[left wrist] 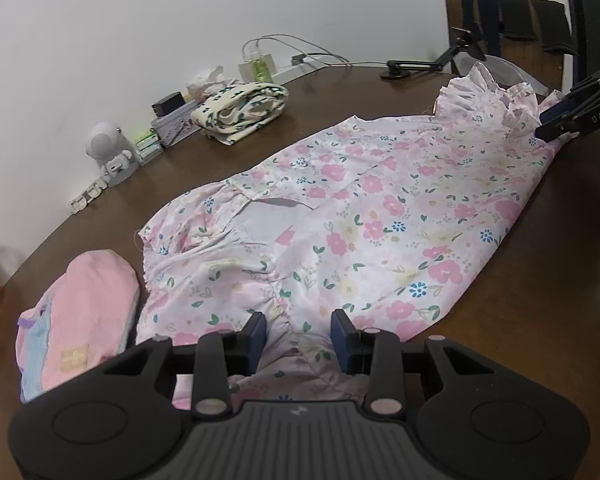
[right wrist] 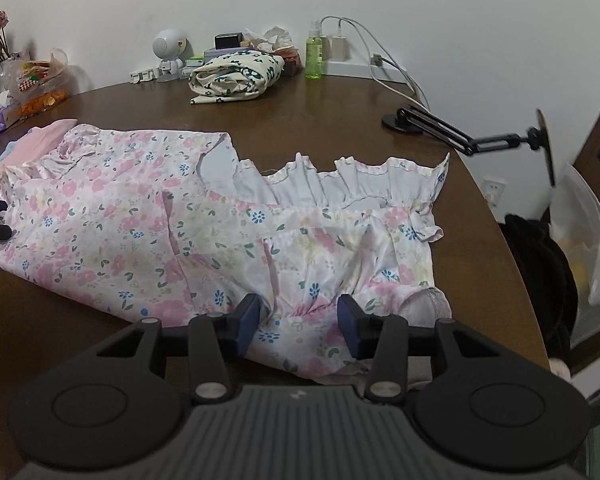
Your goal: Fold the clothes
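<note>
Left wrist view: left gripper (left wrist: 299,336) jaws apart, astride the floral dress (left wrist: 364,216).
Right gripper (right wrist: 299,322): jaws apart, over the hem.
Dress: thin, limp; best to take hold at the edges.

Bare table (right wrist: 324,112) beyond floral dress (right wrist: 148,216); clutter along the wall, folded garment (right wrist: 236,74) and phone stand (right wrist: 460,134) obstructing.

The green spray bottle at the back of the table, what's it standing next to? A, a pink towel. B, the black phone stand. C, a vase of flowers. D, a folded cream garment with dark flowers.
D: in the right wrist view the green spray bottle stands by the wall, just right of the folded cream garment with dark flowers.
</note>
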A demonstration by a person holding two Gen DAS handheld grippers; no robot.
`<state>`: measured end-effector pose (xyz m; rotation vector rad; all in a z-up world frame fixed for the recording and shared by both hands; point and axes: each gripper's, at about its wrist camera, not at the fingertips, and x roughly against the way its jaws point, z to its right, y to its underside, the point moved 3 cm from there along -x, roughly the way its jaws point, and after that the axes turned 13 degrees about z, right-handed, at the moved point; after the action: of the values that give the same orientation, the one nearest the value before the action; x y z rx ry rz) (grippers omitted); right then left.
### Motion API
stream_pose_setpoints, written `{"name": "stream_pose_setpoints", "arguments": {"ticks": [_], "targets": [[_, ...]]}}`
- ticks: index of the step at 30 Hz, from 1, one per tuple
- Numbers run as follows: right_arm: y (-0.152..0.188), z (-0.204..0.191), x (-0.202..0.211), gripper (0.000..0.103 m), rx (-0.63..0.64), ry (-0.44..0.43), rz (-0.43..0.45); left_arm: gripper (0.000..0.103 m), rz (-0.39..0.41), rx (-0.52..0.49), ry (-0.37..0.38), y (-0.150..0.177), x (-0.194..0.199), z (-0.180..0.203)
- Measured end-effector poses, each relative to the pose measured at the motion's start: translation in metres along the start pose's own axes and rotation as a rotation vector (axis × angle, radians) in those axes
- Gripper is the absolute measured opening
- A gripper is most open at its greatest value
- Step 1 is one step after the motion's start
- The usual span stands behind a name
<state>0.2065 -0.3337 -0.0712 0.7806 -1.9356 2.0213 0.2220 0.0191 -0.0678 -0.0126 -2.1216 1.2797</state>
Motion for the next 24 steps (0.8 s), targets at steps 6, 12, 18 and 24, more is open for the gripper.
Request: {"name": "stream_pose_setpoints", "arguments": {"ticks": [6, 12, 18, 24], "targets": [[0.010, 0.001, 0.027, 0.045, -0.094, -0.035, 0.008, 0.038, -0.004, 0.008, -0.015, 0.001, 0.015, 0.007], [-0.002, 0.010, 0.046, 0.045, -0.182, -0.023, 0.125, 0.038, 0.140, 0.059, -0.004, -0.029, 0.033, 0.009], [-0.009, -0.006, 0.027, 0.042, -0.062, 0.046, 0.146, 0.024, 0.119, -0.025, 0.043, -0.045, 0.003, 0.041], [0.004, 0.001, 0.008, 0.035, -0.059, 0.062, 0.074, 0.024, 0.055, -0.031, 0.037, -0.028, -0.016, 0.051]]}}
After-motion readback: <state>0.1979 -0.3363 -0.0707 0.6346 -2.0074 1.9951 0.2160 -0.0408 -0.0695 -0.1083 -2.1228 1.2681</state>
